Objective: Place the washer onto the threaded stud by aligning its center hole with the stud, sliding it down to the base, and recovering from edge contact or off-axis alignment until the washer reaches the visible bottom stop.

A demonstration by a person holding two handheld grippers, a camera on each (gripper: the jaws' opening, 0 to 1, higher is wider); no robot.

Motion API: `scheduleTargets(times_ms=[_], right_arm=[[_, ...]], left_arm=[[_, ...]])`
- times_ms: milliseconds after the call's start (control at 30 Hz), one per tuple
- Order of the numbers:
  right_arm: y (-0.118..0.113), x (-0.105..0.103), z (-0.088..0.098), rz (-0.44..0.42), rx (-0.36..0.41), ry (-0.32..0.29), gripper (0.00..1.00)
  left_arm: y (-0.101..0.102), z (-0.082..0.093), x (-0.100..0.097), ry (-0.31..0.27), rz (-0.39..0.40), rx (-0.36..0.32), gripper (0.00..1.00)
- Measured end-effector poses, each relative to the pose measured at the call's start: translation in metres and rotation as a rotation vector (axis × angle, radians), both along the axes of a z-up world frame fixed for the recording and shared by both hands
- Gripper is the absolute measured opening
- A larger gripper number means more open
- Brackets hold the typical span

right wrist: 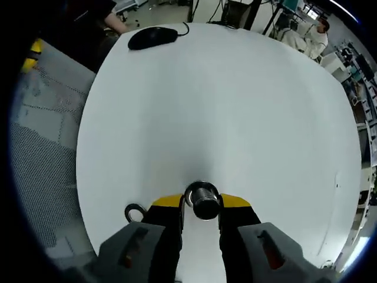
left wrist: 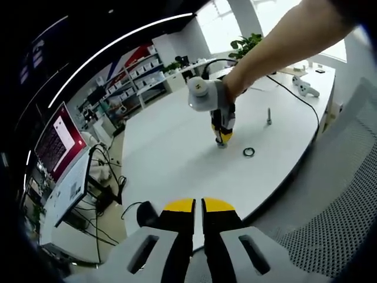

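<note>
Between right tool (right wrist: 200, 207) jaws: metal cylinder (right wrist: 204, 201).

You worked at a wide white bench (left wrist: 171, 153) in a bright office; windows (left wrist: 235, 23) glowed behind a leafy green plant (left wrist: 247, 44), a red-screened monitor (left wrist: 59, 144) stood aside, and a grey mesh chair (right wrist: 41, 141) waited nearby.
</note>
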State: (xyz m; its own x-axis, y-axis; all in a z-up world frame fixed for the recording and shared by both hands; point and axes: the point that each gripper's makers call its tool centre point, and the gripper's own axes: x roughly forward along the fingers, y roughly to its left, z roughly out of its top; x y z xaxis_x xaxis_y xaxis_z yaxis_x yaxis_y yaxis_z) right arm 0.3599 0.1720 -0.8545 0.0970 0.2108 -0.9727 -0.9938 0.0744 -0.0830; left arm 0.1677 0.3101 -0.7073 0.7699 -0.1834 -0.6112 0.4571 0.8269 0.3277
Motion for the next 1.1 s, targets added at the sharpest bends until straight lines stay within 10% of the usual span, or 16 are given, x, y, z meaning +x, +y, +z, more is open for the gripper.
scheduleTargets(times_ms=[633,1100], right_arm=[[-0.005,-0.003,-0.003,0.077,-0.045,-0.022,0.28],[-0.004,-0.004,0.043,-0.046,0.140,-0.109,0.43]], left_arm=[[0.001,0.000,0.001,0.002,0.001,0.000,0.02],[0.000,0.002,0.002,-0.010,-0.001,-0.006,0.01]])
